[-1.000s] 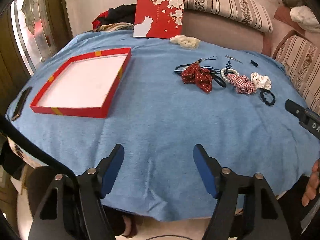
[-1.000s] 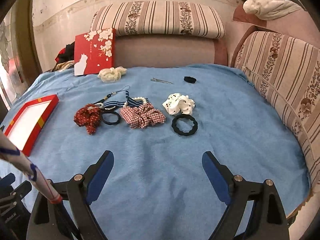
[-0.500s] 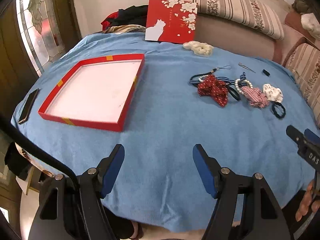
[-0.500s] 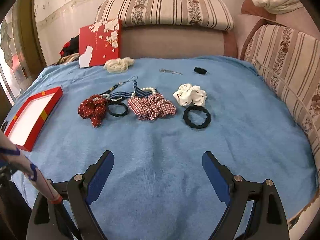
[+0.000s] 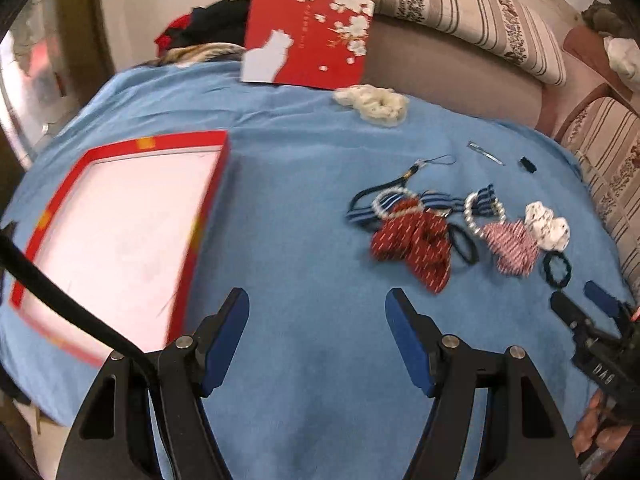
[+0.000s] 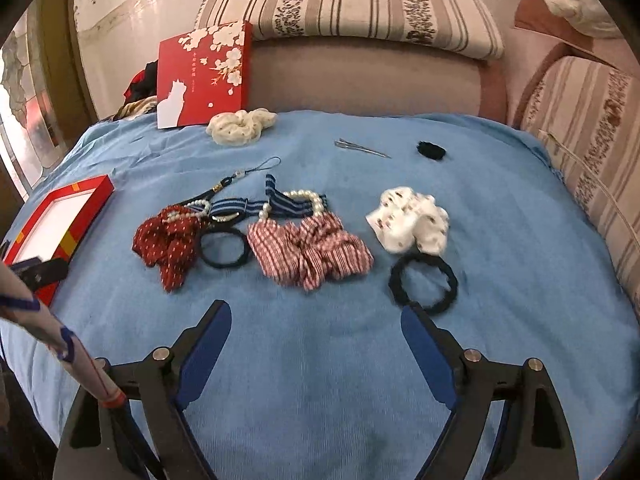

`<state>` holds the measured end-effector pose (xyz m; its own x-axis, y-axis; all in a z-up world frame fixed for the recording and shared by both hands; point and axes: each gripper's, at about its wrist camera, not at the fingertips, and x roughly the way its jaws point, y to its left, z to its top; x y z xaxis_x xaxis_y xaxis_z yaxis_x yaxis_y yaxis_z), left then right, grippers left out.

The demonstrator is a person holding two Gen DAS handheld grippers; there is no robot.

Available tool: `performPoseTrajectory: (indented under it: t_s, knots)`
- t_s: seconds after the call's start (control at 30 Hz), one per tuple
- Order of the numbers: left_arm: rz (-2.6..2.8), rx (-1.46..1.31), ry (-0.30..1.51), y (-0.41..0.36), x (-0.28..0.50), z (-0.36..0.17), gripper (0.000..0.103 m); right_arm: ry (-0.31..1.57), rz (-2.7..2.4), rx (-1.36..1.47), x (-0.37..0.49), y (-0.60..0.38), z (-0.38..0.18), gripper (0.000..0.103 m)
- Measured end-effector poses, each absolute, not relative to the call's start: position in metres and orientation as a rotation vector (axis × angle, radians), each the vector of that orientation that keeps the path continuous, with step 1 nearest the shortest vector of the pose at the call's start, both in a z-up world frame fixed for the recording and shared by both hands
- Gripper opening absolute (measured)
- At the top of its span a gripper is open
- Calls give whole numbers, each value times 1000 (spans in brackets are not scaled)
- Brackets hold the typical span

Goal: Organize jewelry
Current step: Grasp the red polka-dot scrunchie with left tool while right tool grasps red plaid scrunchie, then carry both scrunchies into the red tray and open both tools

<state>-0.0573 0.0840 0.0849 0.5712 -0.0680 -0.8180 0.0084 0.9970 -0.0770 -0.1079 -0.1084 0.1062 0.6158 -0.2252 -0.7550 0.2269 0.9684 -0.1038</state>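
A round table draped in a blue cloth (image 6: 320,360) carries the jewelry and hair pieces. The left gripper (image 5: 316,308) hovers above bare cloth with its blue-padded jaws parted a fair way and nothing between them. The right gripper (image 6: 316,320) hangs above the near part of the cloth; its jaws stand wide and are closing slightly, with only cloth in the gap.

In the left wrist view a shallow red tray (image 5: 208,216) with a white floor lies at about 9 o'clock of the table. Its red lid (image 5: 308,36), printed with white blossoms and a white cat, leans upright against the sofa at 12 o'clock, and a cream scrunchie (image 6: 240,126) lies just in front of it.

In the right wrist view the cluster sits mid-table. A dark red dotted scrunchie (image 6: 168,244) is at its 9 o'clock end, touching a thin black hair tie (image 6: 224,247). A red-and-white checked scrunchie (image 6: 312,254) lies in the middle. Behind these run a blue striped band (image 6: 236,206), a pearl bracelet (image 6: 308,196) and a corded charm strap (image 6: 240,174). A white spotted scrunchie (image 6: 412,226) sits toward 3 o'clock, and a thick black hair tie (image 6: 424,282) lies just in front of it, beside the right gripper's right fingertip. Farther back, toward 1 o'clock, a metal hair clip (image 6: 362,149) and a small black object (image 6: 431,150) lie apart from the rest.
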Motion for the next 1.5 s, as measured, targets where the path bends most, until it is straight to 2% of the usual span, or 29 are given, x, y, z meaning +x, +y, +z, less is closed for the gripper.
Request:
performPoseTrajectory:
  t_s: [0.3, 0.47, 0.57, 0.63, 0.67, 0.7, 0.73, 0.77, 0.83, 1.2, 1.5]
  knots:
    - [-187, -201, 1072, 69, 3, 55, 70, 901, -226, -33, -65, -116, 88, 89]
    - [-226, -259, 1122, 58, 22, 40, 70, 941, -212, -43, -49, -119, 69, 83]
    - [-242, -269, 1138, 48, 31, 34, 70, 962, -214, -52, -42, -119, 60, 74]
    - [-246, -276, 1157, 41, 34, 29, 70, 971, -216, -52, -39, -119, 57, 57]
    - [-251, -284, 1169, 37, 36, 27, 70, 976, -213, -49, -38, -119, 56, 51]
    - [-252, -287, 1180, 35, 37, 25, 67, 979, -211, -46, -38, -119, 55, 39]
    - [-247, -277, 1192, 32, 37, 23, 43, 982, -206, -37, -38, -119, 56, 29]
    - [-243, -259, 1205, 30, 37, 22, 11, 983, -201, -28, -39, -120, 57, 26]
    - [-250, -240, 1210, 28, 31, 25, 11, 984, -192, -5, -42, -120, 61, 17]
    - [-280, -207, 1038, 79, -41, 109, 11, 914, -79, 33, -88, -84, 116, 15]
    - [-54, -232, 979, 204, -66, 130, 11, 899, 84, 19, -85, -9, 143, 15]
